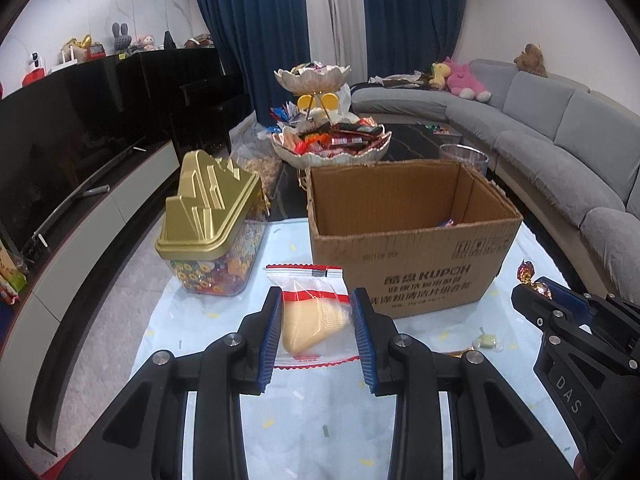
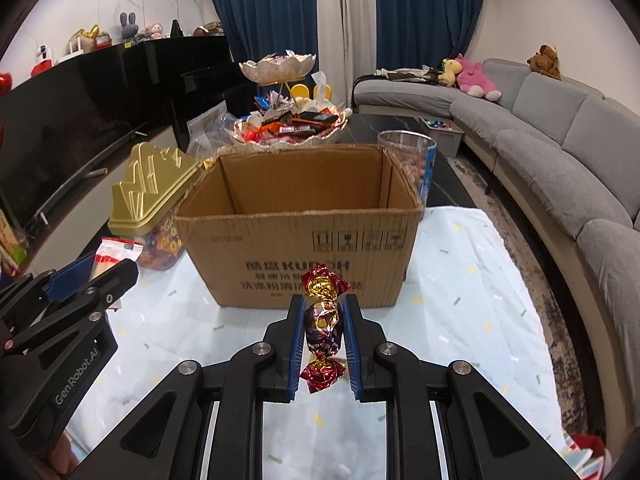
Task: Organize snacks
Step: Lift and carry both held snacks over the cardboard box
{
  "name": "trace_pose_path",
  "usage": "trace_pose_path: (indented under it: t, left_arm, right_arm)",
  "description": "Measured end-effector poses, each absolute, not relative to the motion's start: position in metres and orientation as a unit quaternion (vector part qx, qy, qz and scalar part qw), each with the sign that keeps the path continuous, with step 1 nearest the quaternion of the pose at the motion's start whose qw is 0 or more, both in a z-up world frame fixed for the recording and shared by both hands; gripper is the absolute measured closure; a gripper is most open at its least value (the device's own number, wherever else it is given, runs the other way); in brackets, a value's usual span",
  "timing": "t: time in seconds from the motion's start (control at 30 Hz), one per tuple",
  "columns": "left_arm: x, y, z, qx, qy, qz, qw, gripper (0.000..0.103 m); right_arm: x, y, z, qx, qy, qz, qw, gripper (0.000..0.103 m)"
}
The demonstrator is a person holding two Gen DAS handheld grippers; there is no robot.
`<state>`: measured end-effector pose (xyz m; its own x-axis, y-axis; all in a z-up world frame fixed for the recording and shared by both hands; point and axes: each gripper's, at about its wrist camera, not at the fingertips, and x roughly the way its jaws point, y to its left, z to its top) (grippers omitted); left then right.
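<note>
Black-framed, blue-padded left gripper (image 1: pixel 316 312): jaws narrow, clamped on clear red-trimmed packet with pale yellow wedge-shaped snack (image 1: pixel 310 316), held above pale blue patterned cloth (image 1: pixel 132 328) covering the table. Black-framed, blue-padded right gripper (image 2: pixel 323 322): jaws nearly together, clamped on dark red and gold foil-wrapped candy (image 2: pixel 323 322), twisted ends protruding above and below the pads.

Directly ahead of both grippers: open brown corrugated cardboard box (image 1: pixel 400 256), printed text on near wall, standing on the cloth; a scrap of colourful wrapper visible inside. Left of box, just beside it: clear plastic jar with gold mountain-shaped lid (image 1: pixel 212 220), filled with bright sweets. Small pale green wrapped candy (image 1: pixel 487 342) lying loose on the cloth near the right gripper.

Behind box: two-tier white shell-edged dish (image 1: pixel 328 144) heaped with wrapped snacks, clear plastic bag of pale snacks (image 1: pixel 256 160), clear cylindrical tub (image 2: pixel 412 160) at the right rear corner.

Room: grey curved fabric sofa (image 2: pixel 560 140) with plush toys on the right; dark glossy cabinet (image 1: pixel 100 100) on the left; navy curtains (image 1: pixel 260 20) at the rear wall.
</note>
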<state>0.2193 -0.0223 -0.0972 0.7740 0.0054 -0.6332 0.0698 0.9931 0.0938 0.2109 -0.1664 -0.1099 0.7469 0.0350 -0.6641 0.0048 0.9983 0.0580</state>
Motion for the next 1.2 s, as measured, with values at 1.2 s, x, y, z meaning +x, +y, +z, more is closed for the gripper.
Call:
trace_pose_path:
  t: [1.2]
  left_arm:
    - [0.284, -0.042, -0.049, 0.06, 0.298, -0.04, 0.952, 0.069]
  right_arm:
    - [0.279, -0.185, -0.057, 0.016, 0.323, 0.013, 0.946, 0.083]
